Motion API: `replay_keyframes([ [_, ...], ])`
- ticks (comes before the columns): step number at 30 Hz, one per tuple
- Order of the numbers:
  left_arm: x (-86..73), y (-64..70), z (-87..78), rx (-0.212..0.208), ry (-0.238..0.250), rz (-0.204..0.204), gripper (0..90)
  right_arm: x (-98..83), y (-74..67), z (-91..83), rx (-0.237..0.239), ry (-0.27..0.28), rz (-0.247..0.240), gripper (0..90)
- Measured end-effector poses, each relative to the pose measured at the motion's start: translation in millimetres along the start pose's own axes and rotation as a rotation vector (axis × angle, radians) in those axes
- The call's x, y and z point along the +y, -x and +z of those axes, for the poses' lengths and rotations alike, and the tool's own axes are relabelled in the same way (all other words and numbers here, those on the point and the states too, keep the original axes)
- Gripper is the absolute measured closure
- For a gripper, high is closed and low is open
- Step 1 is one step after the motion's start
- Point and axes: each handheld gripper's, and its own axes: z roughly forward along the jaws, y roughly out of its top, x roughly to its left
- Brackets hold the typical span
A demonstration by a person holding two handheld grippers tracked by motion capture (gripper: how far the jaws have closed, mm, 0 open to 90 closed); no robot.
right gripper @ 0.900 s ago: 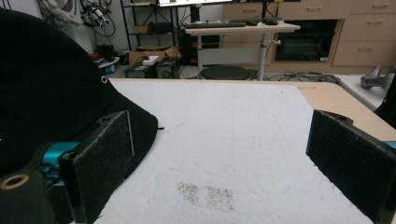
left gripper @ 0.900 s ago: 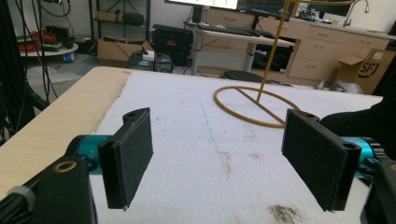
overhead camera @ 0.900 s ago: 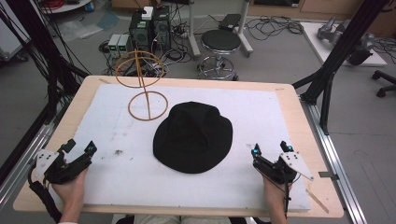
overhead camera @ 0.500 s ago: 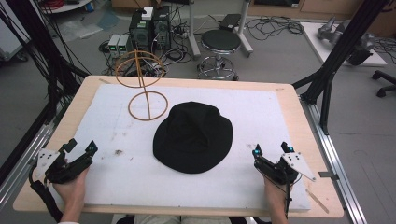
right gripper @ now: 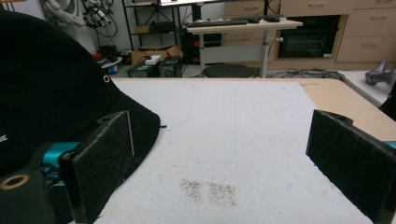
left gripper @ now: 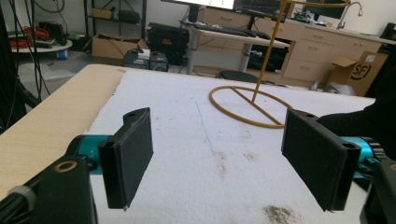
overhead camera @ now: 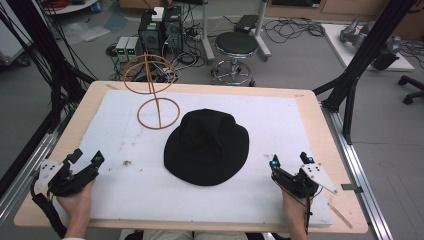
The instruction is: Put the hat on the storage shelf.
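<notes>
A black bucket hat (overhead camera: 206, 146) lies brim down in the middle of the white mat (overhead camera: 280, 125). Behind it to the left stands a yellow wire hat stand (overhead camera: 156, 95) with a round base ring and a round top ring. My left gripper (overhead camera: 86, 156) rests near the mat's front left corner, open, with nothing between its jaws; its own view shows the stand's base ring (left gripper: 250, 105) ahead. At the front right, my right gripper (overhead camera: 290, 161) is open and empty, with the hat's brim (right gripper: 140, 122) just to the left of its left jaw.
The mat covers a wooden table (overhead camera: 325, 130) with bare wood at the edges. Black frame posts (overhead camera: 360, 65) rise at the table's sides. On the floor beyond are a stool (overhead camera: 235, 50), computer boxes (overhead camera: 157, 30) and cables.
</notes>
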Motion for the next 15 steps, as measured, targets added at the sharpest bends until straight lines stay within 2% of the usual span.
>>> replay_keyframes([
  [2, 0.0, -0.2, 0.0, 0.002, -0.001, -0.001, 25.1, 3.0, -3.3, -1.4, 0.007, 0.012, -0.027, 6.4],
  [4, -0.2, -0.4, 0.4, 0.007, -0.002, -0.002, 25.2, 4.2, -4.6, -1.8, 0.012, 0.016, -0.028, 6.4],
  [7, -0.5, -1.1, 1.2, 0.008, -0.007, -0.009, 25.2, 12.4, -11.2, -1.8, 0.051, 0.031, -0.039, 6.3],
  [8, -0.6, -1.3, 1.4, 0.010, -0.008, -0.007, 25.2, 19.5, -17.0, -1.1, 0.085, 0.046, -0.050, 6.3],
  [10, -0.7, -1.0, 1.7, 0.009, -0.010, -0.006, 25.3, 22.7, -19.7, -0.2, 0.100, 0.054, -0.065, 6.3],
  [11, -0.6, -0.8, 1.8, 0.009, -0.011, -0.004, 25.4, 27.3, -26.7, 1.8, 0.133, 0.054, -0.073, 6.3],
  [15, -0.4, -1.6, 3.1, 0.016, -0.018, -0.001, 25.6, 31.3, -33.9, 5.3, 0.172, 0.050, -0.092, 6.3],
])
